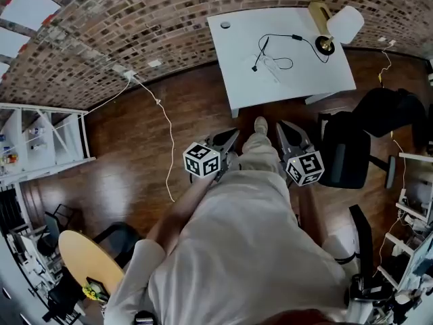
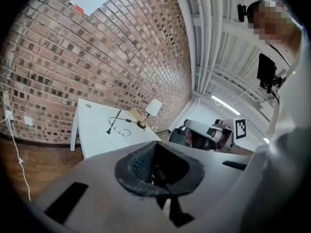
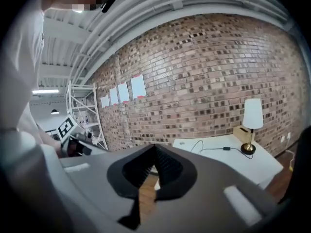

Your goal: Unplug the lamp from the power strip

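The lamp (image 1: 336, 29) stands at the far right corner of the white surface (image 1: 243, 59), well apart from the person. The left claw (image 1: 233, 135) and right claw (image 1: 281, 126) hover by the legs, each pressed together and empty. The black cord (image 1: 277, 38) trails across the surface. I cannot make out a power strip, so the unplugging looks unstarted.
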Action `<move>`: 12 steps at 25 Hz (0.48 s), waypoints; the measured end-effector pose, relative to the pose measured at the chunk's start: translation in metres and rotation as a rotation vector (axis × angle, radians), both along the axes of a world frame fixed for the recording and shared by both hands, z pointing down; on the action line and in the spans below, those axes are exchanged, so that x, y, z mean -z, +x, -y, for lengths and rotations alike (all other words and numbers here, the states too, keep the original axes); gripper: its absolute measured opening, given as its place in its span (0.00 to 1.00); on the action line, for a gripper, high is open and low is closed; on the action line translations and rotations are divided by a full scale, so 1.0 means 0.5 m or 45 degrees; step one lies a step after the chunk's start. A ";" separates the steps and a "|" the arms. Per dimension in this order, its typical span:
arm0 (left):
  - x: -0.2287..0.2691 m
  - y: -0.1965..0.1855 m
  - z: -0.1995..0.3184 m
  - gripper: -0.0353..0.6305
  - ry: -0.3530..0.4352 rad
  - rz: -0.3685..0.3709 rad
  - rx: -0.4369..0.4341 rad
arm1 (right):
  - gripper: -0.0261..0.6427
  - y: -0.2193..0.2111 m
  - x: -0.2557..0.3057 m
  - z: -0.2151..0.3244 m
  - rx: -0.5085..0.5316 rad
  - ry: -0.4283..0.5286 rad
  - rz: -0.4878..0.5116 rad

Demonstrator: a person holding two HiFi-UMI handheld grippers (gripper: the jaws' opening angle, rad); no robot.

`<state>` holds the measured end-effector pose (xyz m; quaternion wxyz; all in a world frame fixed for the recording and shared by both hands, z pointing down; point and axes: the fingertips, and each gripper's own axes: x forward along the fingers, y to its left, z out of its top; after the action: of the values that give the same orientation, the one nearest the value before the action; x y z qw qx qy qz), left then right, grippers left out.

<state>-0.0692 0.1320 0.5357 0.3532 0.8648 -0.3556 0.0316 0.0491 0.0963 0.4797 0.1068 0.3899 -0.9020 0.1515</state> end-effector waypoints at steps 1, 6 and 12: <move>-0.001 0.004 0.004 0.06 0.001 0.013 -0.008 | 0.03 0.009 -0.018 0.013 -0.009 -0.019 -0.040; -0.022 -0.011 0.072 0.06 -0.033 0.041 0.038 | 0.03 0.022 -0.055 0.103 -0.024 -0.092 -0.026; -0.040 0.001 0.194 0.06 -0.089 0.088 0.097 | 0.03 0.026 -0.112 0.240 0.034 -0.176 -0.049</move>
<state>-0.0687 0.0351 0.5559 0.3714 0.8361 -0.3991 0.0605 0.0620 -0.0238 0.5357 0.1529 0.3723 -0.8923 0.2046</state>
